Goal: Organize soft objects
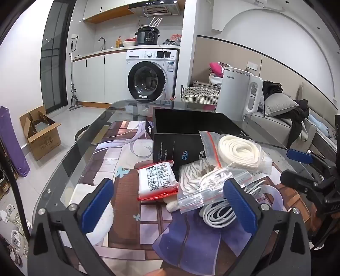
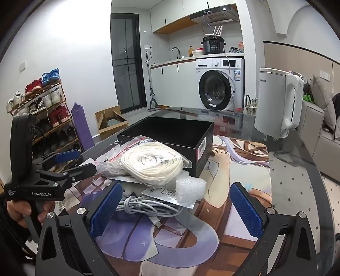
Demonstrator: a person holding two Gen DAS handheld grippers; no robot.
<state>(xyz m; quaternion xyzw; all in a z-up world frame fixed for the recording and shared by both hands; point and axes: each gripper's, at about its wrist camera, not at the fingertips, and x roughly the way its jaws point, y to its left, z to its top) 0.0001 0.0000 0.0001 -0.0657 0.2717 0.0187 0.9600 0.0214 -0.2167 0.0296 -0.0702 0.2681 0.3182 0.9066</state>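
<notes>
Both tongs, left tongs (image 1: pixel 170 203) and right tongs (image 2: pixel 176 210), are gaping empty over the glass tabletop (image 1: pixel 63 167), where a bagged white rope coil (image 1: pixel 240 152), smooth cable (image 2: pixel 146 204) and bubble wrap (image 2: pixel 190 186) are crowding the rigid black box (image 2: pixel 170 135).

A small home apartment, its living area open to a kitchenette: a front-loading washing machine (image 1: pixel 151 76) sits under a white counter with a sink tap (image 1: pixel 102 42), an electric pressure cooker (image 1: pixel 148 36) and a range hood (image 1: pixel 156 9) above. A shoe rack (image 2: pixel 43 110) crowded with sneakers lines one wall, while a grey sofa (image 1: pixel 282 118) heaped with cushions and clothing runs along another. A white electric kettle (image 1: pixel 238 93) stands on the glass-topped table (image 1: pixel 70 169), beside a wicker basket (image 1: pixel 199 95).
</notes>
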